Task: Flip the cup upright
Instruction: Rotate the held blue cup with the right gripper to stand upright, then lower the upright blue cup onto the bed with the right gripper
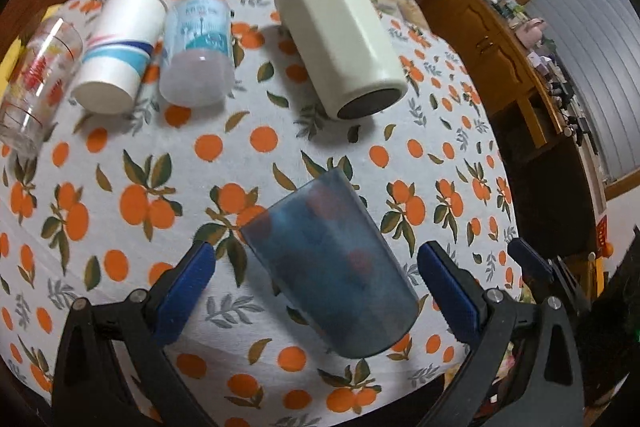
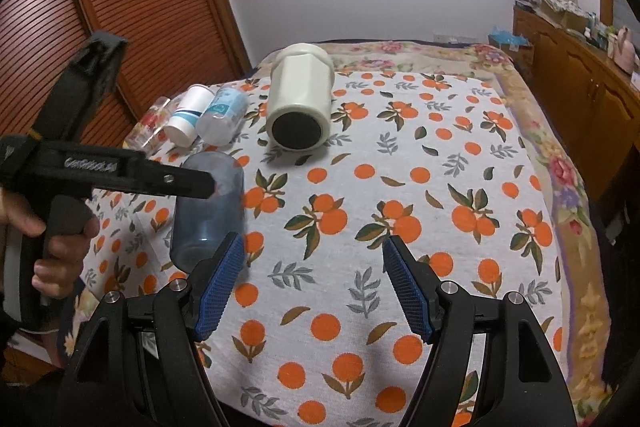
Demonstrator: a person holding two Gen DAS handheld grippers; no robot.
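A translucent blue-grey cup [image 1: 332,267] lies on its side on the orange-print cloth [image 1: 120,155]. My left gripper [image 1: 316,269] is open, its blue pads on either side of the cup, not touching it. In the right wrist view the same cup [image 2: 208,211] lies at the left, with the left gripper's black body [image 2: 100,167] above it. My right gripper [image 2: 314,267] is open and empty over bare cloth [image 2: 400,167]. A cream faceted cup [image 1: 340,43] lies on its side further back; it also shows in the right wrist view [image 2: 300,103].
Three more cups lie on their sides at the back left: a clear printed glass [image 1: 36,79], a white paper cup with blue stripes [image 1: 120,51] and a light-blue frosted cup [image 1: 198,47]. A wooden cabinet [image 1: 500,47] stands right. A louvred wooden door [image 2: 132,7] is at the left.
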